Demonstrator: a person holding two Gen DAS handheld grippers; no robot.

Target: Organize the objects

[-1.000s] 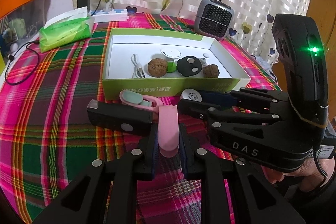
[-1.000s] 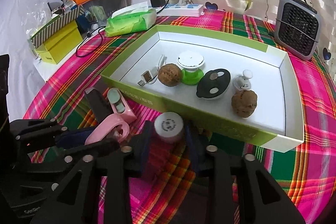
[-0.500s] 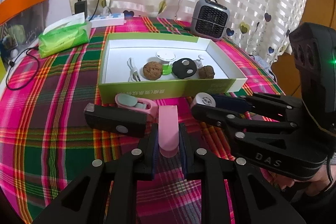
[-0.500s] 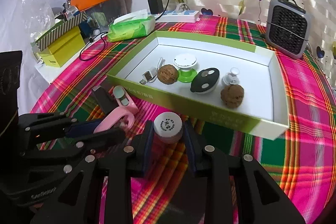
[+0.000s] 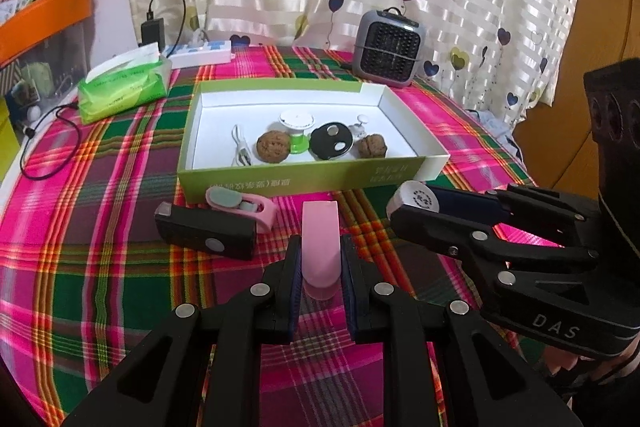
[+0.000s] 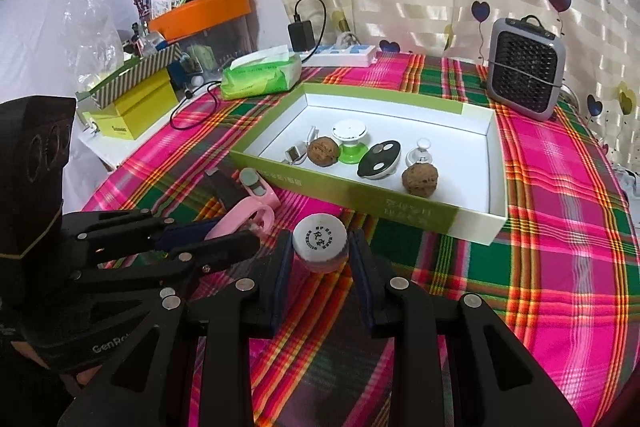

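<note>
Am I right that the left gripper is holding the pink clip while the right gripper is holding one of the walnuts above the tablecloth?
Not quite: the right gripper holds a small white-capped jar, as the right wrist view shows. Both walnuts lie in the green box. The left gripper does hold the pink clip.

The left gripper (image 5: pixel 320 263) pinches a pink clip (image 5: pixel 320 247) between its pads, the clip standing up out of the jaws above the plaid tablecloth (image 5: pixel 100 267). To its right, the right gripper (image 5: pixel 416 203) holds a small white-capped bottle (image 5: pixel 414 199) at its tips. A black case (image 5: pixel 206 233) and a second pink piece (image 5: pixel 240 205) lie just beside the green box (image 5: pixel 280 183), which holds two walnuts (image 5: pixel 273 145), a cable and small gadgets. A grey heater (image 5: pixel 388 53) and a tissue pack (image 5: pixel 124 89) sit beyond.
</note>
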